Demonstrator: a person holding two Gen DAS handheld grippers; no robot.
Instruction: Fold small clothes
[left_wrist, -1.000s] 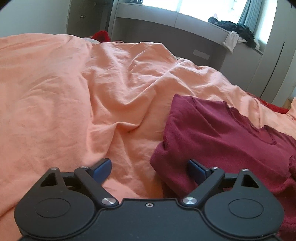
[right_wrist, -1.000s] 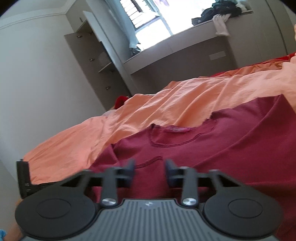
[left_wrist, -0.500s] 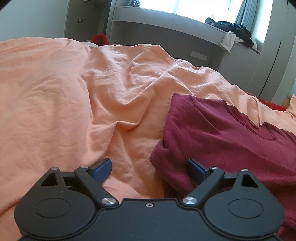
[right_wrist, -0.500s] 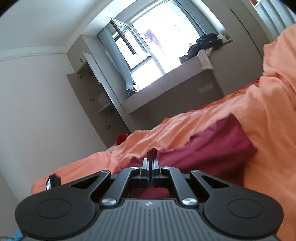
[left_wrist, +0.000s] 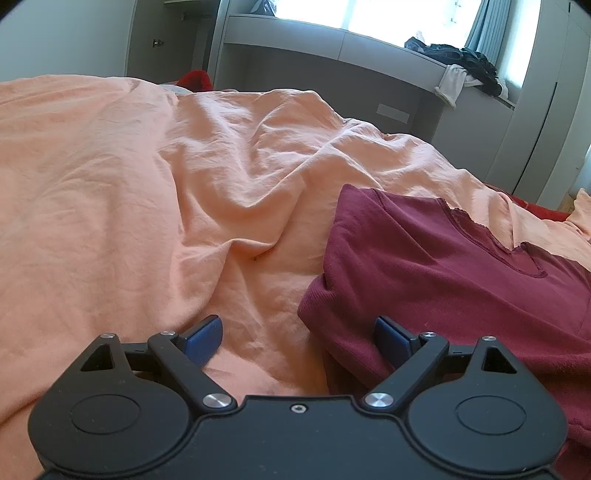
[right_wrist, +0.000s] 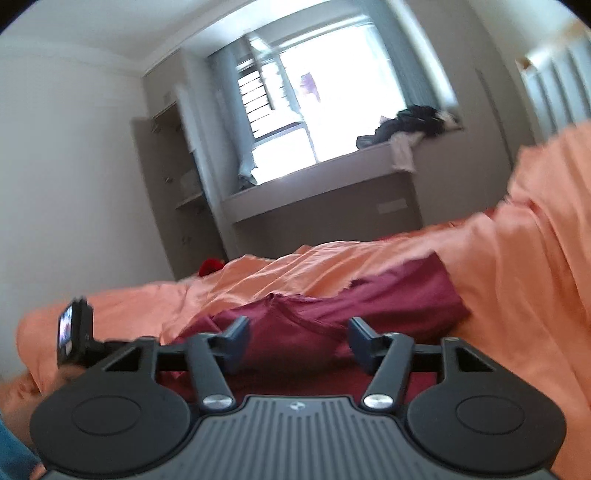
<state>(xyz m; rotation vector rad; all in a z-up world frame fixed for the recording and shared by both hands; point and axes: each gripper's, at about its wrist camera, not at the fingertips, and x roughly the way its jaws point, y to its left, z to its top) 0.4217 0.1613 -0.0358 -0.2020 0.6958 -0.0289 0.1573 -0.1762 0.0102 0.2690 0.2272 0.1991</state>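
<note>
Rumpled orange sheet (left_wrist: 184, 177) surrounds maroon shirt (left_wrist: 443, 266); window ledge (left_wrist: 332, 40) beyond.

Your right wrist view is motion-blurred: window (right_wrist: 314, 107) and clothes pile (right_wrist: 410, 123) on the ledge are smeared. Maroon shirt (left_wrist: 461, 280) runs off the left wrist view's right edge and under the gripper body, so its lower hem is hidden from you.
</note>
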